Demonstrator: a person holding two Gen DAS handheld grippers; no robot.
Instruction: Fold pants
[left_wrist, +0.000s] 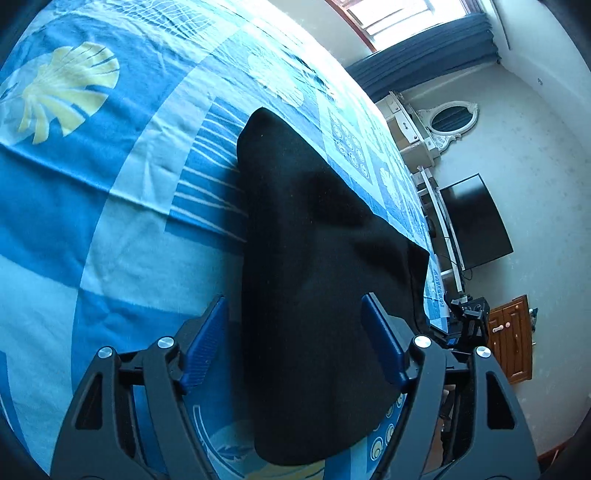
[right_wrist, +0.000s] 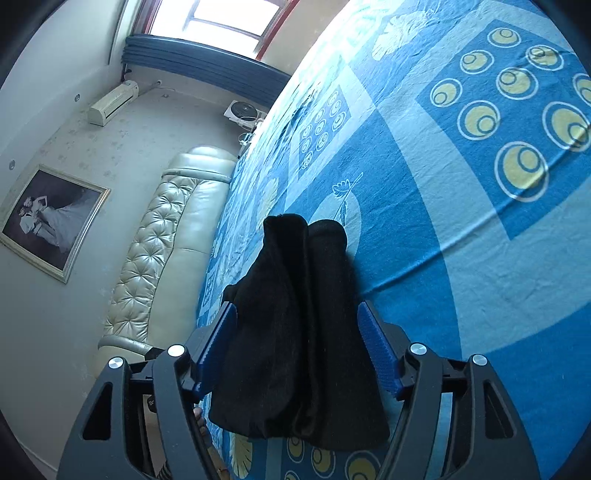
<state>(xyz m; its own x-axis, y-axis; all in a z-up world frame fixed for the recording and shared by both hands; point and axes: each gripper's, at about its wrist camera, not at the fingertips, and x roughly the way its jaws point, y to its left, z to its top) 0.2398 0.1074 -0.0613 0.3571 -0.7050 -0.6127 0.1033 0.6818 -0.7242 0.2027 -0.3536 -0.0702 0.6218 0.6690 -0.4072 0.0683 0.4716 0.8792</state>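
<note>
The black pants lie on the bed, spread over a blue bedsheet printed with pale squares, yellow shells and ringed dots. From the left wrist view the dark cloth runs away from the camera in one broad flat panel, its far end narrowing toward the bed's edge, its near end rounded and lying between the two blue finger pads. The left gripper hangs over that near end with its jaws spread wide; the cloth passes between the fingers and neither pad seems to press on it, so it has hold of nothing. From the right wrist view the pants look bunched into two upright-looking folds side by side, with a seam-like crease between them. The right gripper also stands wide open, its blue pads flanking the fabric on either side, close to it but not clamped. Beyond the bed I can see a cream tufted headboard, a framed photograph on the wall, an air conditioner up near the curtain, and on the other side a dark television and an oval mirror.
</note>
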